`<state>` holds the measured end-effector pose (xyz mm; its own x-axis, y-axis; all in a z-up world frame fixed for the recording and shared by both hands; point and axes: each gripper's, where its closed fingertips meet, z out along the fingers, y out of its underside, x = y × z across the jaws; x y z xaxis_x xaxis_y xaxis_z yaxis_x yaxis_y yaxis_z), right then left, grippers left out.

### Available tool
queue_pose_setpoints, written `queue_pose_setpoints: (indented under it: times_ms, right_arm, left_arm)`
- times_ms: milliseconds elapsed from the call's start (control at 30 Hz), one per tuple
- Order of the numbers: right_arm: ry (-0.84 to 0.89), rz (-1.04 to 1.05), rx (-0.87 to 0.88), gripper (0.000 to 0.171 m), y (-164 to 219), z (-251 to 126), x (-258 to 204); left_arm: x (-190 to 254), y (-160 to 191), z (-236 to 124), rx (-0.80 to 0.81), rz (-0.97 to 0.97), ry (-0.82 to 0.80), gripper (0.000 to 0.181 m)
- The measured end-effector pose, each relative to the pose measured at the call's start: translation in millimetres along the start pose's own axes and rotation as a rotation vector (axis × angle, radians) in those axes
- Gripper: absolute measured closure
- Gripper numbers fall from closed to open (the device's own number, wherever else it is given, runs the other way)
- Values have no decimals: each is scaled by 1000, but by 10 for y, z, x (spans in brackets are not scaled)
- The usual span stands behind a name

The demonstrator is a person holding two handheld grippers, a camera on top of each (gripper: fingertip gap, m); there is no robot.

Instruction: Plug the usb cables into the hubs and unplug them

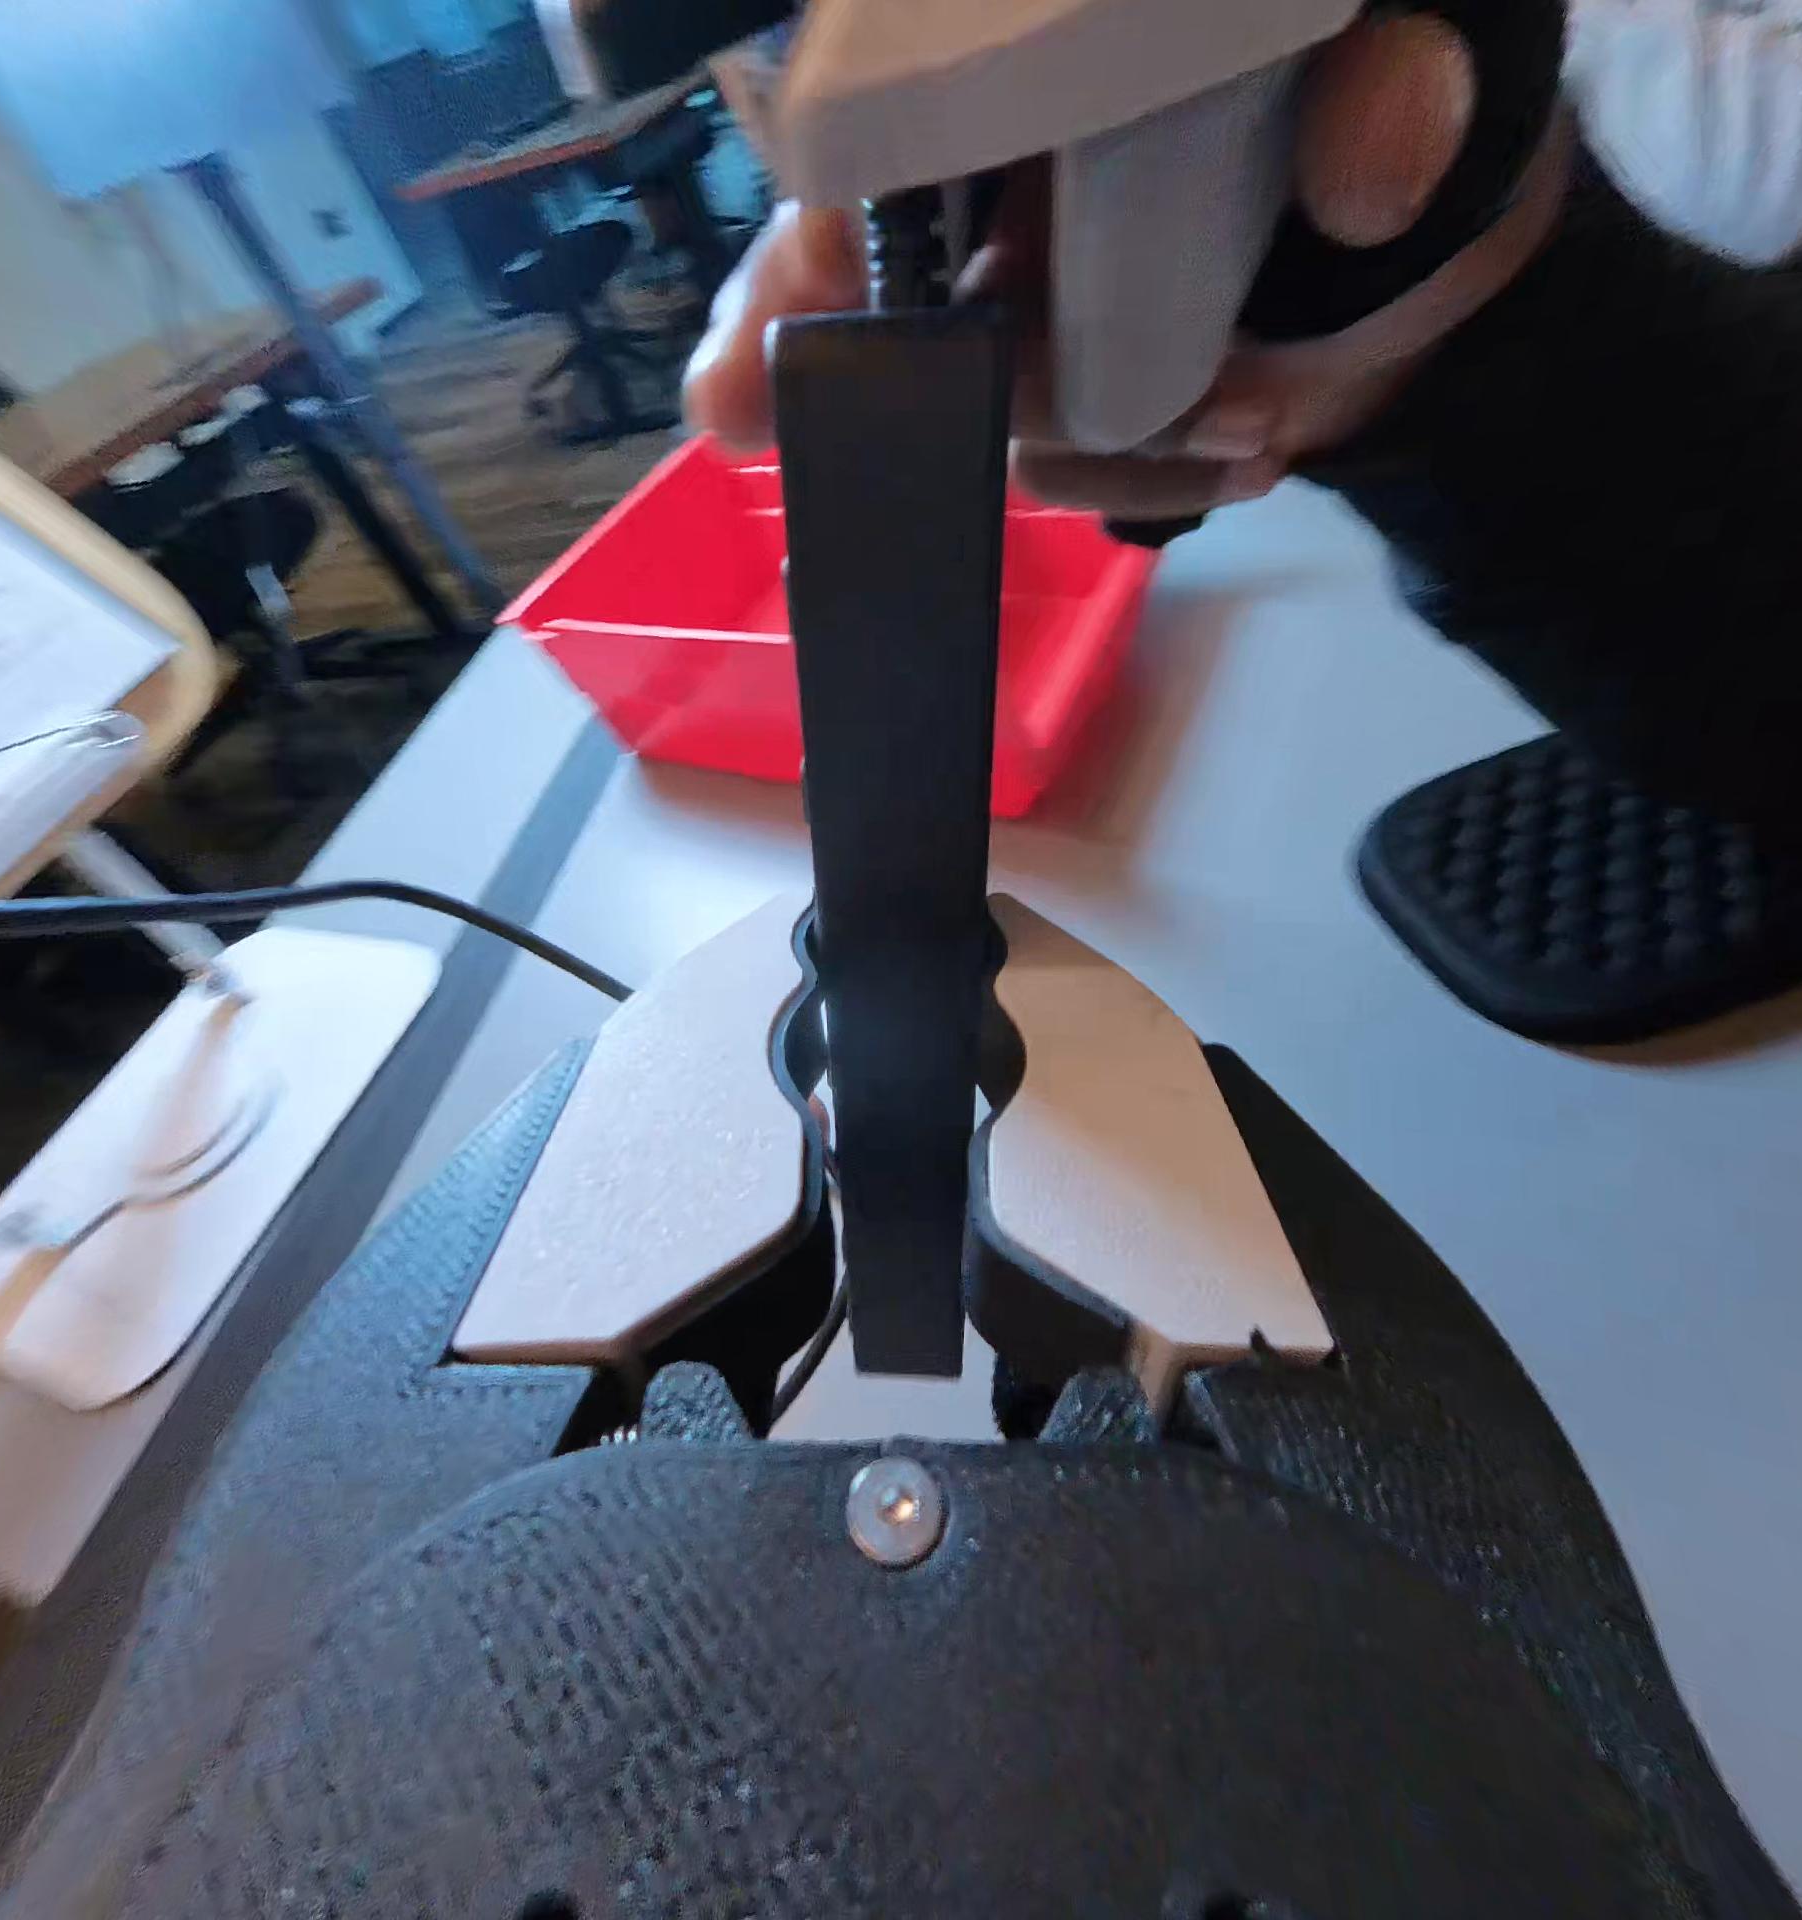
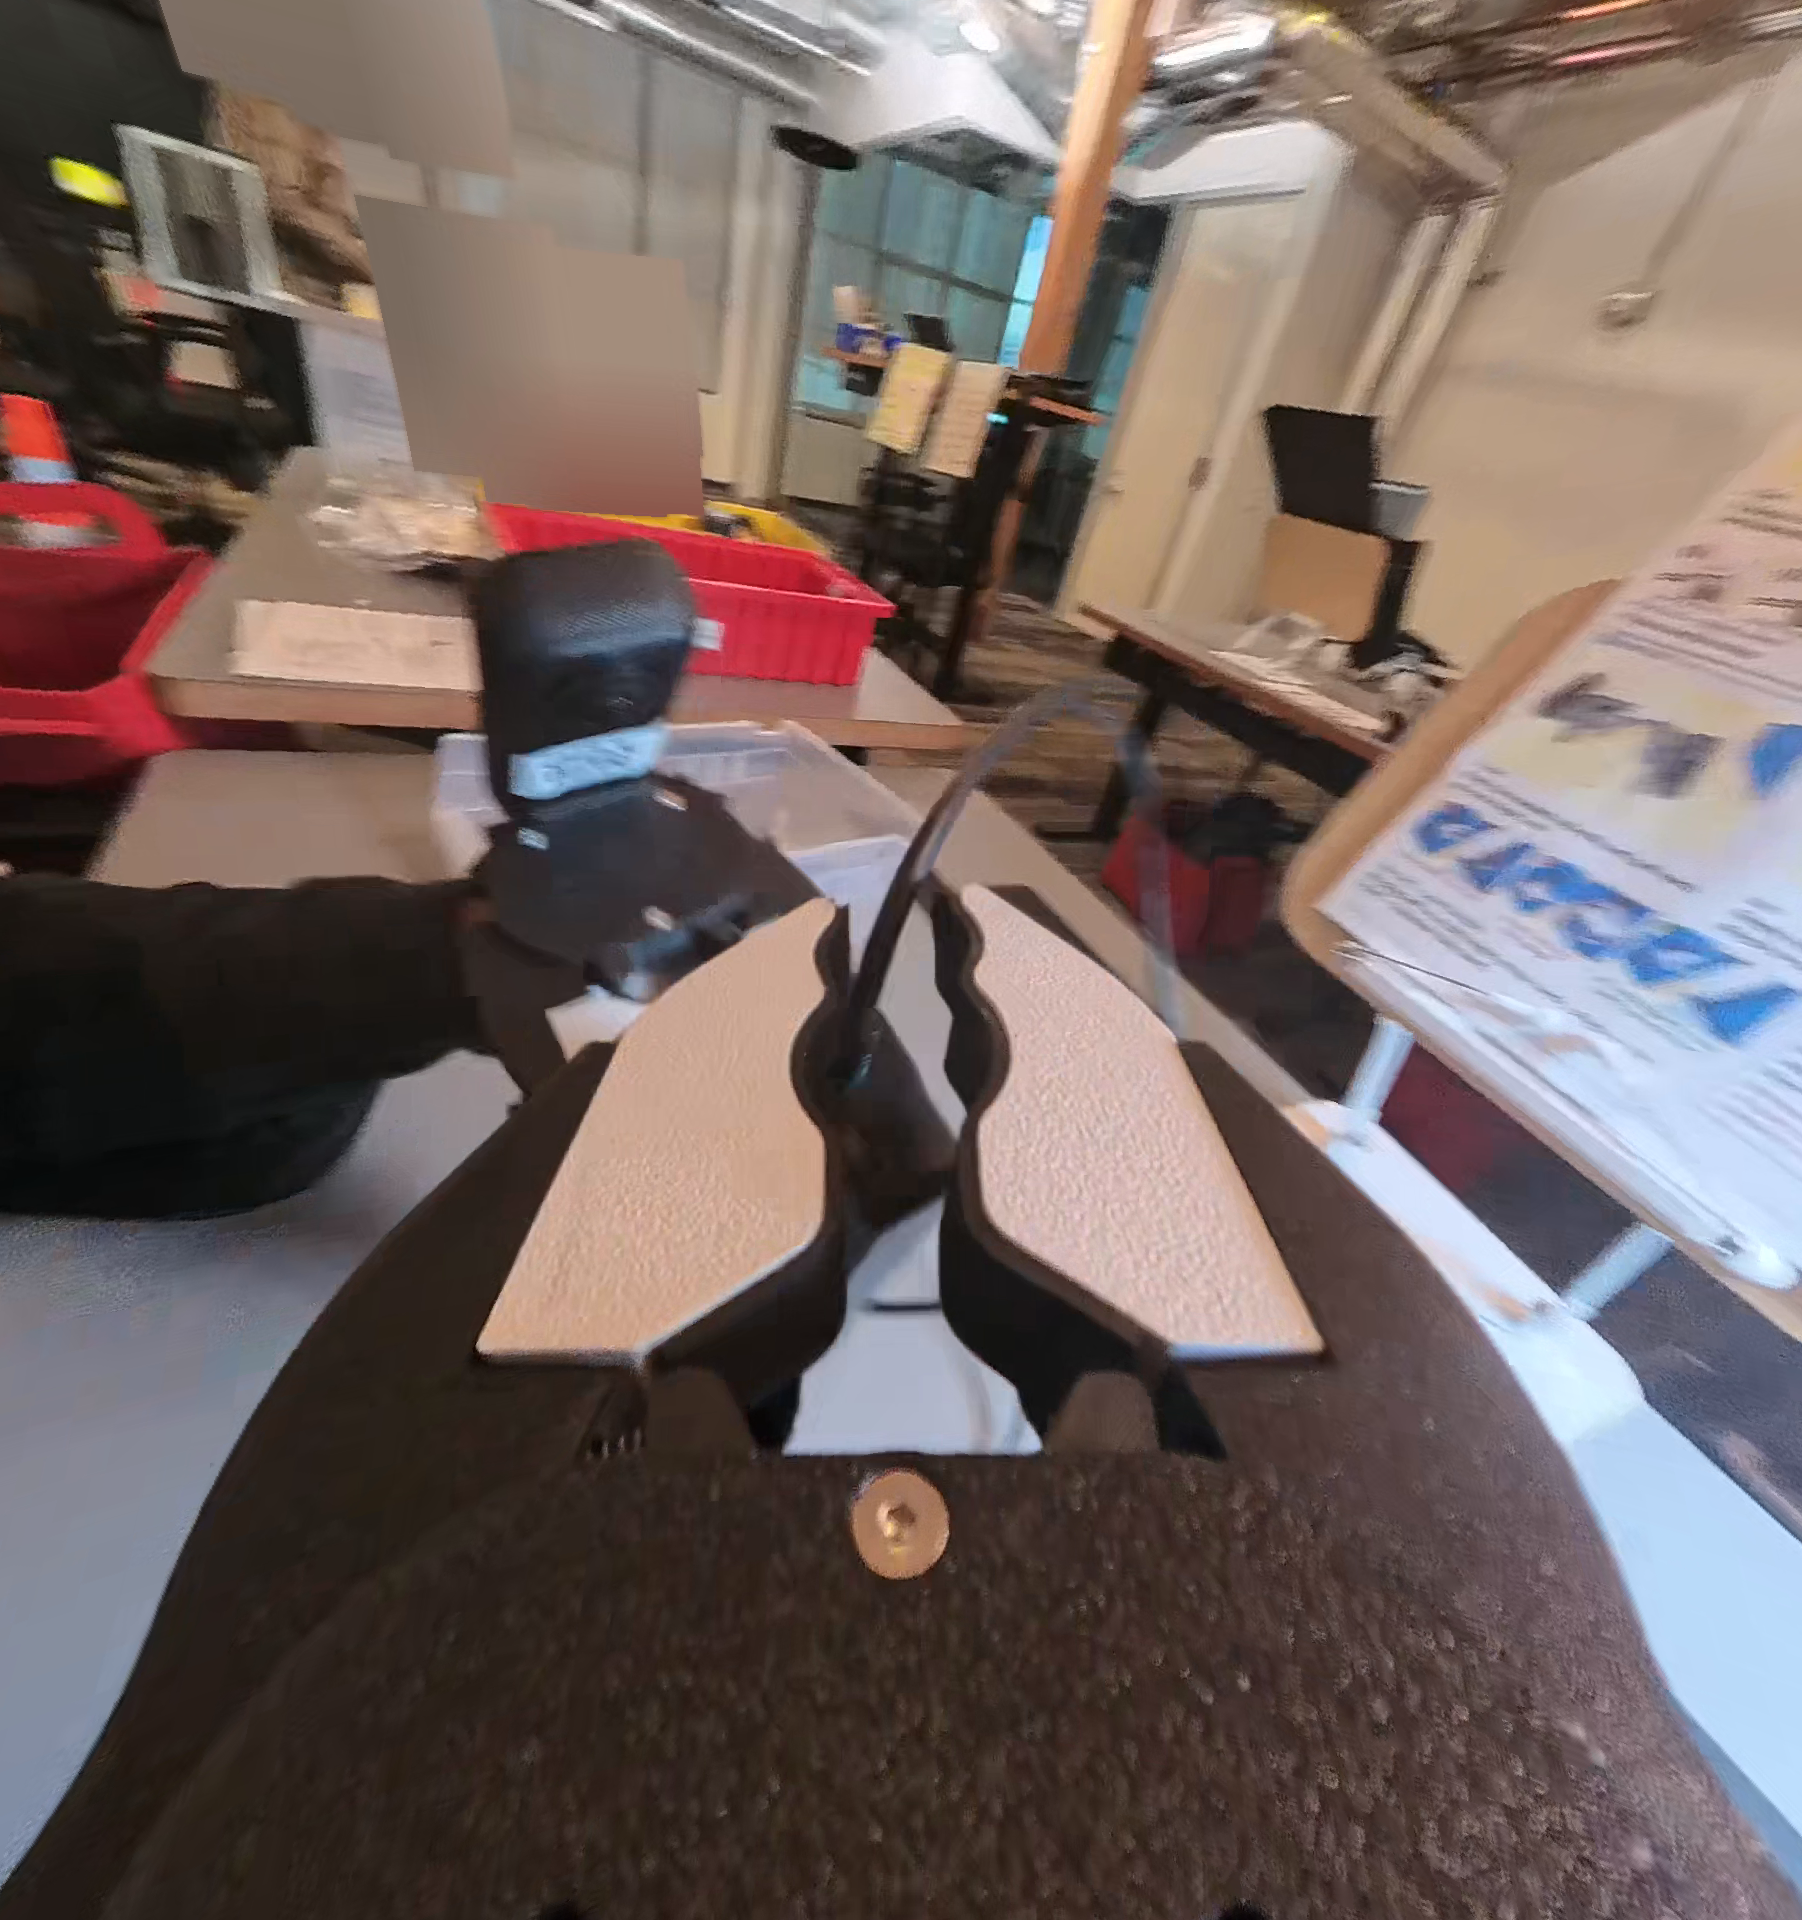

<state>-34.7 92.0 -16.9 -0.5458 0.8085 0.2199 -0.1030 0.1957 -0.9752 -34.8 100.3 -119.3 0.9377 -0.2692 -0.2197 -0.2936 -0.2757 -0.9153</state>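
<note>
My left gripper (image 1: 897,935) is shut on a long black usb hub (image 1: 897,623) that stands up out of the jaws over the white table (image 1: 1396,1247). At the hub's far end a ribbed black plug (image 1: 902,249) meets it, under my right gripper (image 1: 1136,312) and the hand that holds it. I cannot tell if the plug is seated. In the right wrist view my right gripper (image 2: 886,935) is shut on the black usb plug (image 2: 892,1101), and its cable (image 2: 938,821) arcs up and away. The left gripper's camera housing (image 2: 585,644) shows at the left.
A red bin (image 1: 689,665) stands behind the hub at the table's far edge. A thin black cable (image 1: 357,894) runs in from the left. A black knobbed pad (image 1: 1562,883) lies at the right. A sign board on a stand (image 2: 1603,914) is at the right. Tip to tip, the grippers are about 10 cm apart.
</note>
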Motion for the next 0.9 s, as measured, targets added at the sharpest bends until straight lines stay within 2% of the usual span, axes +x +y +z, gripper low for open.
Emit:
queue_pose_setpoints:
  times_ms: [67,133,233,333,367,467,500,600,700,767,833,900]
  right_arm:
    - [77,10,-63,140,120,-65,198]
    - [76,75,-123,133,273,-54,261]
    - [63,209,-159,120,450,156,218]
    - [65,320,-148,99,590,464,102]
    - [70,342,-122,96,601,537,79]
    - [69,403,-60,99,607,576,86]
    - [52,401,-51,115,611,531,105]
    - [-33,364,-40,116,596,407,106]
    - [-51,166,5,116,477,261,93]
    - [-9,30,19,117,385,126,146]
    - [21,-64,26,117,283,-35,195]
    - [14,-111,37,116,171,-176,180]
  left_arm:
    - [-264,39,-149,-11,-4,-132,156]
    - [-567,45,-329,-21,-4,-315,157]
    - [-861,66,-537,-82,48,-564,156]
    - [-862,71,-504,-142,152,-665,155]
    - [-819,74,-448,-166,198,-673,155]
    - [-710,55,-314,-208,330,-718,155]
    - [-688,15,-305,-197,377,-731,155]
    - [-543,-16,-218,-180,379,-620,152]
    - [-280,7,-181,-191,325,-389,145]
    - [-6,83,-303,-252,255,-160,150]
    - [492,167,-578,-296,153,197,148]
    - [613,-29,-837,-156,186,280,151]
